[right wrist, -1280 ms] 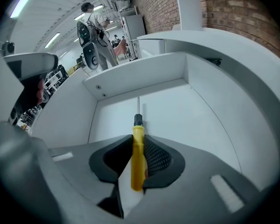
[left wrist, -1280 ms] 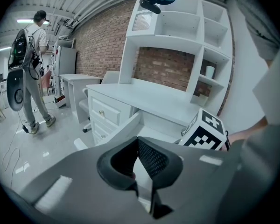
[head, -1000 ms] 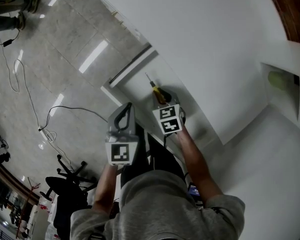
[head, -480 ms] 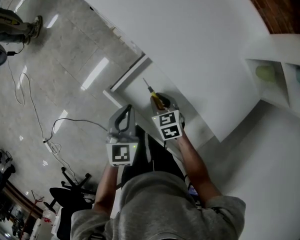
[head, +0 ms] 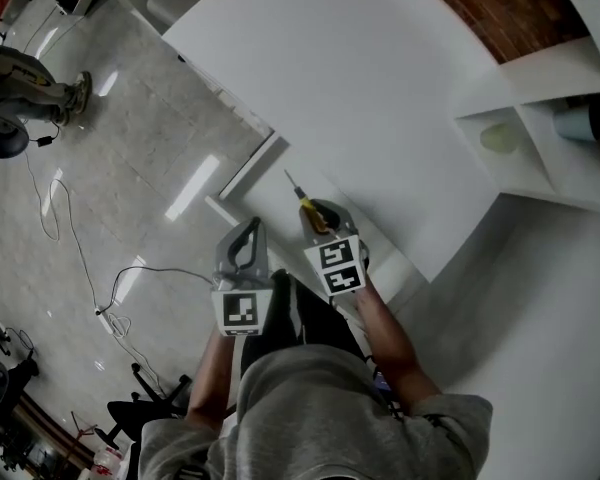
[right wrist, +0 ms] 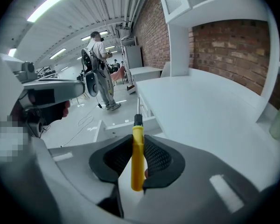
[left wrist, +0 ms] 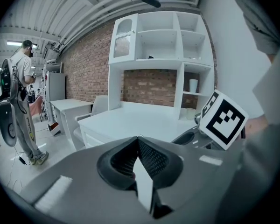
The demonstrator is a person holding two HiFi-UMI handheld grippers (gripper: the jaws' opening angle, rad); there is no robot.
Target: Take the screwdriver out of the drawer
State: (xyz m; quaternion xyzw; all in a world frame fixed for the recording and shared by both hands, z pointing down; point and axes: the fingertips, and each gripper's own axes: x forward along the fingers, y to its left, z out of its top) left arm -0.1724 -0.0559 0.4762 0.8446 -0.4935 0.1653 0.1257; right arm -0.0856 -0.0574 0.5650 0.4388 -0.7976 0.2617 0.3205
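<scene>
My right gripper [head: 315, 210] is shut on the yellow handle of the screwdriver [head: 309, 213]. Its thin metal shaft points away from me over the open white drawer [head: 263, 185] under the desk edge. In the right gripper view the yellow handle [right wrist: 137, 157] stands upright between the black pads, with its black collar and shaft above them. The drawer [right wrist: 119, 124] lies below and beyond. My left gripper [head: 250, 230] hovers just to the left, beside the drawer, shut with nothing in it. Its tips [left wrist: 139, 139] meet in the left gripper view.
The white desk top [head: 360, 78] stretches ahead, with a shelf unit [head: 540, 118] at the right holding a pale cup [head: 498, 138]. A person [head: 25, 68] stands on the glossy floor at the left. A cable [head: 55, 218] lies there.
Both grippers have risen. The right one has carried the screwdriver up above the drawer. The left stays shut beside it.
</scene>
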